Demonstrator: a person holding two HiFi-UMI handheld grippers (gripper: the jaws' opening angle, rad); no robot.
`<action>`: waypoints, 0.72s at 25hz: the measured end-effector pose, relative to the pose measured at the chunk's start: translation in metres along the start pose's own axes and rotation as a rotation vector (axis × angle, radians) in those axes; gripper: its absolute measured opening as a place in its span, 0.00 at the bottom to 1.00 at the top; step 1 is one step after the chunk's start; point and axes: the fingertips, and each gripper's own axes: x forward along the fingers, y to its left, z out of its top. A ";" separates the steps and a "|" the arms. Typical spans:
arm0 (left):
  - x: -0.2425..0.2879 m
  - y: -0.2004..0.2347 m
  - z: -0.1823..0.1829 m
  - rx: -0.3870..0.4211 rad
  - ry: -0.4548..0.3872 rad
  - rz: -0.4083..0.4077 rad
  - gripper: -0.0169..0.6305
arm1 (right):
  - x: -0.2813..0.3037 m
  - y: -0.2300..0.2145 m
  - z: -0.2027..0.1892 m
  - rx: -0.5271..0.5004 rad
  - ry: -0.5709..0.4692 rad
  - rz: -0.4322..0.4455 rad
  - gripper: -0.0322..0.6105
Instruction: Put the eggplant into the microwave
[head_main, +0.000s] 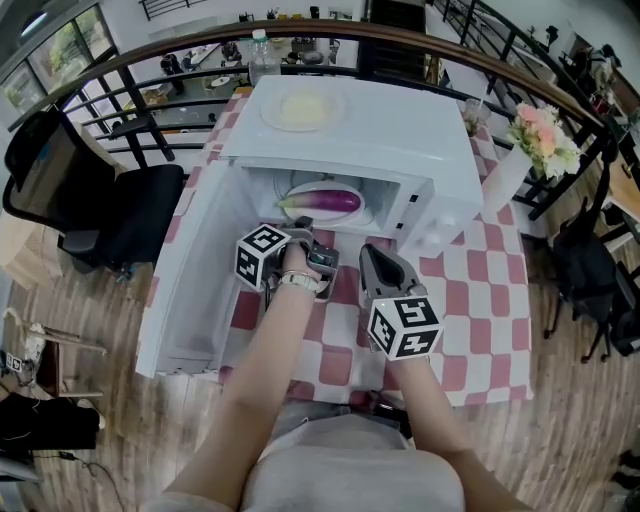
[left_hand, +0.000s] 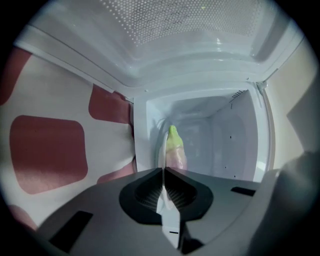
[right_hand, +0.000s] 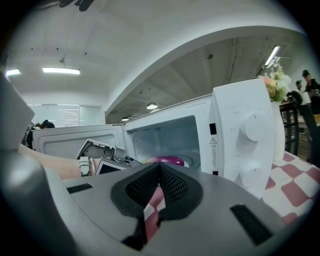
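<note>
Desk: covered with a red-and-white checked cloth and carrying all items noted below. Microwave: white, standing on the desk, with two round dials on its front panel at the right of the cavity. Door: swung fully open to the left, inner face exposed. Vase of flowers: on the desk, to the right of the microwave and apart from it. Upper plate: resting on top of the microwave. Lower plate: white, lying on the cavity floor. Left tongs: jaws closed together with nothing between them, tips just in front of the cavity opening and pointing into it. Right tongs: jaws likewise brought together and empty, over the checked cloth, beside the left tongs and a little further back from the opening. Eggplant: purple with a green stem end, lying on its side on the lower plate inside the microwave, stem toward the door side. It lies ahead of both tongs, clear of them, untouched by either. From the left gripper view it sits straight beyond the closed tips, stem end foremost.
</note>
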 end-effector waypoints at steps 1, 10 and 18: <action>0.002 -0.001 0.001 0.005 -0.005 0.009 0.05 | 0.000 -0.001 0.000 0.001 0.001 -0.001 0.09; 0.012 0.013 0.003 0.051 0.004 0.143 0.22 | -0.002 -0.007 -0.003 0.021 0.011 -0.011 0.09; 0.023 0.017 0.004 0.004 -0.015 0.162 0.34 | 0.000 -0.004 -0.010 0.032 0.039 -0.009 0.09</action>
